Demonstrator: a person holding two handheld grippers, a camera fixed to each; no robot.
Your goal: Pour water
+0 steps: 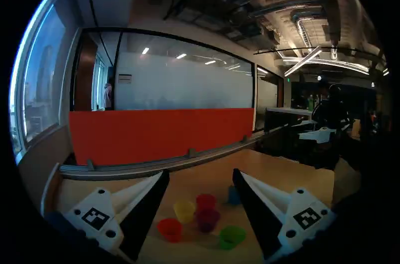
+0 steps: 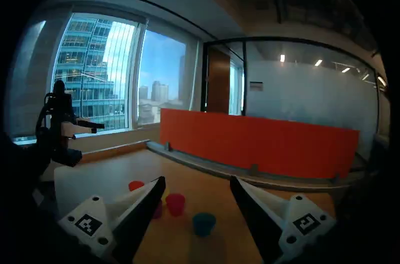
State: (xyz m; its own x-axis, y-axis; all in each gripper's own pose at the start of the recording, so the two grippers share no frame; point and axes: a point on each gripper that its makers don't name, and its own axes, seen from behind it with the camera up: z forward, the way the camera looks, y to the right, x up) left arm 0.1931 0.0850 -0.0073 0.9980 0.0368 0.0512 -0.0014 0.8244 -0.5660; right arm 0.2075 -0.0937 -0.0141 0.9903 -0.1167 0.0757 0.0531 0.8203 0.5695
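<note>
Left gripper view: left tongs (image 1: pixel 200 173) released, fingers spread wide w/ nothing btwn them, held above the desk (image 1: pixel 280 169); in the gap just ahead & below, a cluster of small cups stands on the desk; red cup (image 1: pixel 205 201) & yellow cup (image 1: pixel 184 210) side by side; purple cup (image 1: pixel 207 219) just in front of the red one, touching or a hair apart, can't tell which; orange-red cup (image 1: pixel 170 229) near the left finger, green cup (image 1: pixel 231 237) near the right finger, blue cup (image 1: pixel 233 195) farther back, tight against the right finger's edge; all upright, contents too small to tell; past the desk's far edge a grey rail (image 1: pixel 165 163), then an orange panel (image 1: pixel 160 134) under a frosted glass wall (image 1: pixel 185 84); window (image 1: pixel 37 94) at left; dark blurred figure (image 1: pixel 330 109) far right

Right gripper view: right tongs (image 2: pixel 197 180) likewise released, fingers wide apart & gripping nothing, above the same desk; blue cup nearest in the gap, red cup just beyond it to the left, purple cup mostly hidden behind the left finger, orange-red cup farther off near that finger's tip; orange panel & glass wall run across the bkgd; a dark rig (image 2: pixel 60 129) stands at the desk's left edge, can't tell what it is; towers (image 2: pixel 95 74) seen through the glazing behind it
</note>
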